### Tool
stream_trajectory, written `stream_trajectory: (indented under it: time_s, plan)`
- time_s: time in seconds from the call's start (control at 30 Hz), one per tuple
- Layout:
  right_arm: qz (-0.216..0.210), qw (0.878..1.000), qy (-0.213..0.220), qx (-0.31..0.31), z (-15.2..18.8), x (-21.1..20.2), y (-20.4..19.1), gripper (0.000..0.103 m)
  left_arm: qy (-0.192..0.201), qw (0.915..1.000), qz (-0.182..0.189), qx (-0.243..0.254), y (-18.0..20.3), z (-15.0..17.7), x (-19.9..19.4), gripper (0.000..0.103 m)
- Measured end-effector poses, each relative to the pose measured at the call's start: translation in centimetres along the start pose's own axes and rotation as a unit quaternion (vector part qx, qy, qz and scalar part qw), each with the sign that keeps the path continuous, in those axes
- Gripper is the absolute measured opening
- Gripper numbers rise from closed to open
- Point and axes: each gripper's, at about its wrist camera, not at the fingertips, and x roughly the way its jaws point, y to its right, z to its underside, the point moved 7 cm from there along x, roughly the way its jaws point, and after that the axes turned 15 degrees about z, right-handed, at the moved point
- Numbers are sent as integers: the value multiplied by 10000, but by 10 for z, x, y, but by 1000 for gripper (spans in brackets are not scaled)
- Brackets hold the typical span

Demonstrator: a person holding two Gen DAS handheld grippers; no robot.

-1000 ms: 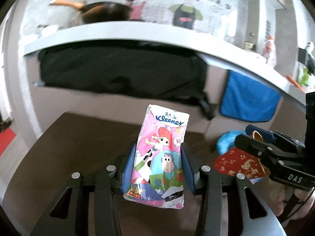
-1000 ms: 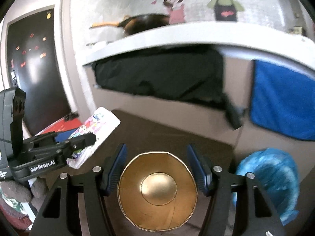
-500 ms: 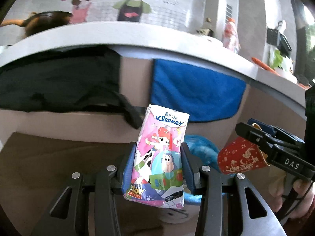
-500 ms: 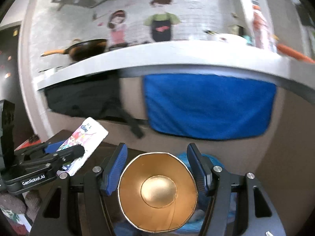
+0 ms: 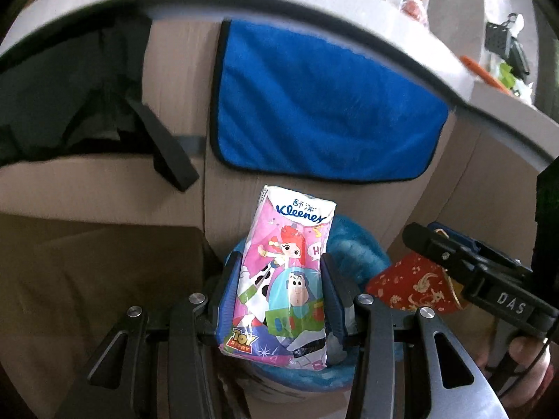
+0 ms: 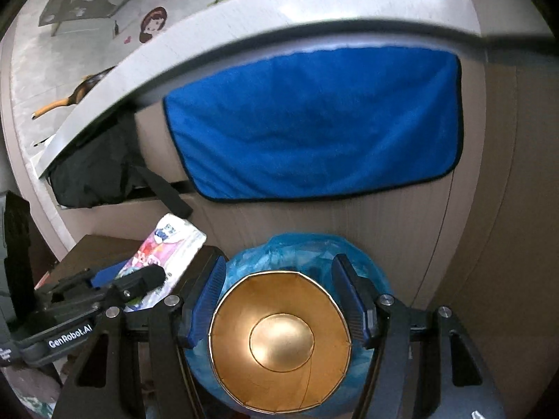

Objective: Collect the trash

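Observation:
My left gripper [image 5: 281,279] is shut on a pink Kleenex tissue pack [image 5: 284,279] with cartoon figures, held upright over a bin lined with a blue bag [image 5: 353,248]. My right gripper [image 6: 279,300] is shut on a paper cup [image 6: 279,345], gold inside, its mouth facing the camera, right above the blue-bagged bin [image 6: 300,251]. In the left wrist view the cup [image 5: 412,288] shows red with gold print in the right gripper [image 5: 454,269]. In the right wrist view the tissue pack [image 6: 167,248] sits in the left gripper [image 6: 139,279] at lower left.
A blue towel [image 5: 321,104] hangs on the cabinet front [image 6: 489,209] under a grey counter edge [image 5: 314,10]. A black bag [image 5: 70,87] hangs to the left. A dark brown table [image 5: 87,279] lies left of the bin.
Both grippers have swung right and forward, from over the brown table to above the blue-bagged bin. Each keeps its hold, the tissue pack on the left and the cup on the right.

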Motion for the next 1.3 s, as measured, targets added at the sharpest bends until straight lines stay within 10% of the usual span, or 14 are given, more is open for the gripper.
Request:
stream_trajectory:
  time_s: [0.33,0.63,1.07,1.3]
  plan:
    - [-67,9993,-346,92,17,38,1,61,-383,9985,233,-326,-19,12,39,46]
    - [97,9989,-404,218,23,41,9,67,-239,9935,877,-686,-22,6,37,70]
    - [168,9999,-6,7,34,-37,-15,69,226,9993,-274,-93,-22,26,-88,84]
    - [90,9988,342,-333,67,-121,-53,72,417,9892,-1258,617,-9,69,-192,84]
